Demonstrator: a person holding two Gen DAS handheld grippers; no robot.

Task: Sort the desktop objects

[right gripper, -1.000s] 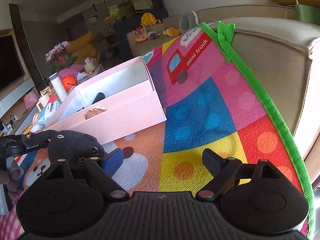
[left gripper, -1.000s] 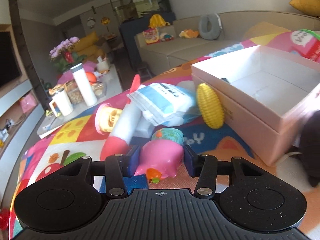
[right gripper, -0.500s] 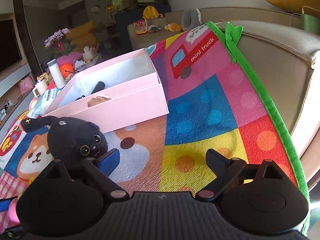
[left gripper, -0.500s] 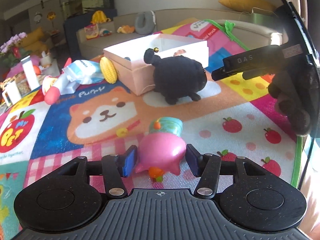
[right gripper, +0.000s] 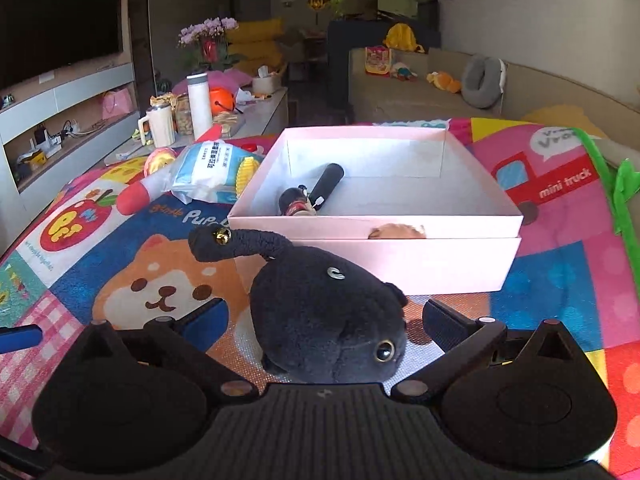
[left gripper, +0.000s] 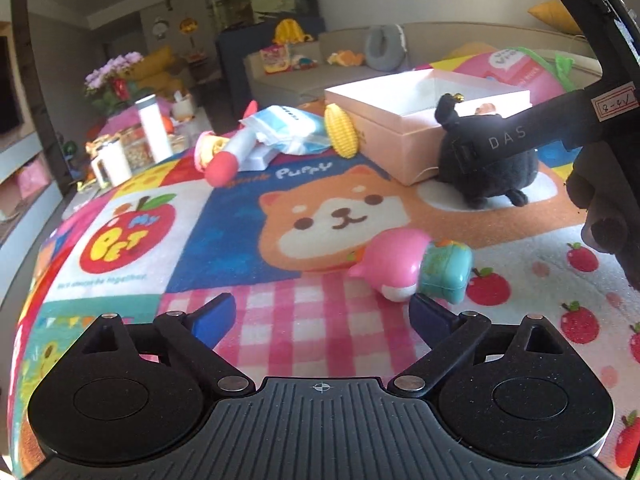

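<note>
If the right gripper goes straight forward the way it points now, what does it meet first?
Most likely the black plush cat, which sits between the open fingers of the right gripper, seemingly untouched. Behind it stands the pink box.

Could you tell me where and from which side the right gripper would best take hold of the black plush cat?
Probably across the round body of the black plush cat, coming from behind the head as the open right gripper already does: its pads stand clear on either flank. The thin tail curls towards the pink box and would dangle if gripped.
</note>
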